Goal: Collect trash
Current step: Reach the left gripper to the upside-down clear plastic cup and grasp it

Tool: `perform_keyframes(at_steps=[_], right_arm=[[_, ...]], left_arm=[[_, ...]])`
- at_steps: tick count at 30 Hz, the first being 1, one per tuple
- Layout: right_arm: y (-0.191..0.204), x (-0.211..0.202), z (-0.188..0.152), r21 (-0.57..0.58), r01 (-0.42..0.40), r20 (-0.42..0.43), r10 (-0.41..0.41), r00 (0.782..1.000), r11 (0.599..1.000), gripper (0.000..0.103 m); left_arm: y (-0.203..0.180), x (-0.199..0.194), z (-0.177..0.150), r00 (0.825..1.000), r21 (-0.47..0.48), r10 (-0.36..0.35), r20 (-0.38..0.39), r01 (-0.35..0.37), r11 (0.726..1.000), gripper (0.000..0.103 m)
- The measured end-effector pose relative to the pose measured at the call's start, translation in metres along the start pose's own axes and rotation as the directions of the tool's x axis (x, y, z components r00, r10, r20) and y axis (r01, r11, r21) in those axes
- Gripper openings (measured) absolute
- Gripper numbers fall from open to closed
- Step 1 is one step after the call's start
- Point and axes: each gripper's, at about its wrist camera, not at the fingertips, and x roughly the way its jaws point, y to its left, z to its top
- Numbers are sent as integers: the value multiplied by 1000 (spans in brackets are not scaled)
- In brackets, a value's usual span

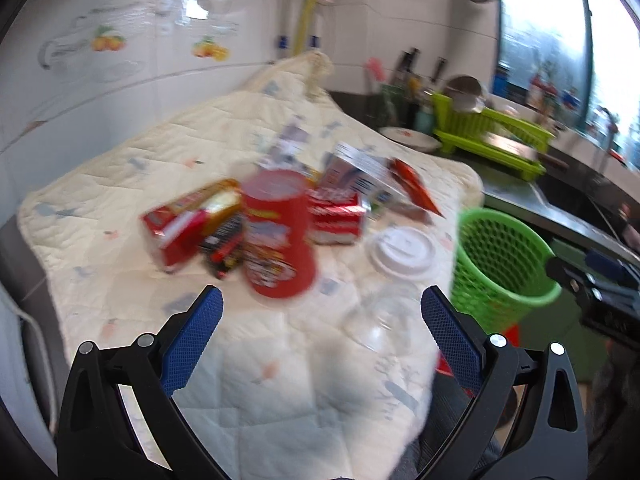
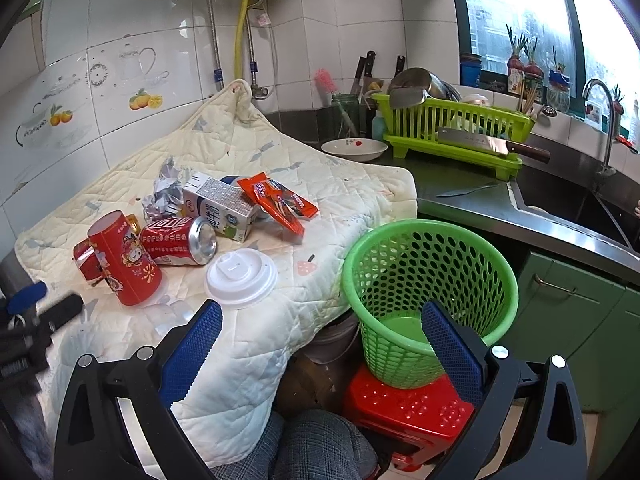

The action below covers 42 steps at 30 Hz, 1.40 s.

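Note:
Trash lies on a cream quilted cloth [image 2: 256, 340]: a red printed cup [image 2: 124, 260] on its side, a red soda can [image 2: 180, 241], a milk carton [image 2: 220, 204], an orange snack wrapper [image 2: 280, 200], crumpled foil [image 2: 166, 194] and a clear plastic cup with a white lid [image 2: 241, 277]. In the blurred left wrist view the red cup [image 1: 278, 236] and the lidded cup [image 1: 402, 252] lie just ahead of my open left gripper [image 1: 322, 304]. My right gripper [image 2: 322, 312] is open and empty over the cloth's edge, beside the green mesh basket [image 2: 428, 276]. The left gripper's blue tip [image 2: 28, 294] shows at the left.
The basket [image 1: 500, 256] stands on a red stool [image 2: 404, 412] beside the counter. A green dish rack [image 2: 452, 128] with a cleaver, a white bowl [image 2: 354, 148], a knife block and the sink [image 2: 580, 204] fill the right. Checked trouser fabric [image 2: 308, 452] is below.

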Motion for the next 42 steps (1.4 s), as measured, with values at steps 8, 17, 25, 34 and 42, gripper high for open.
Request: perform_keyframes(at_steps=[8,17,25,34,42], right_arm=[[-7,3,-2,10,6,-5,-6,1000,1000,97],[-11,9,-4,21,-4,-25,5,1000,1000,97],[-11,16,-5,16,-15,-42,16,999,1000,97],[0,25,-8,-23,-59,-59,57,997,998,97],[17,52,-2,-92,-150,-99,141,985,984,96]], left_arm=[[-25,31,-10,988,83,-138,-65,143,986,98],[-33,72,-16,971,107,-179,-158,197,975,97],[-31,86,-17,958,86,-211,-195,231,969,75],[-28,81,-17,958,73,-228,-176,244,967,61],[-3,54,-10,972,16,-205,-117,208,978,61]])
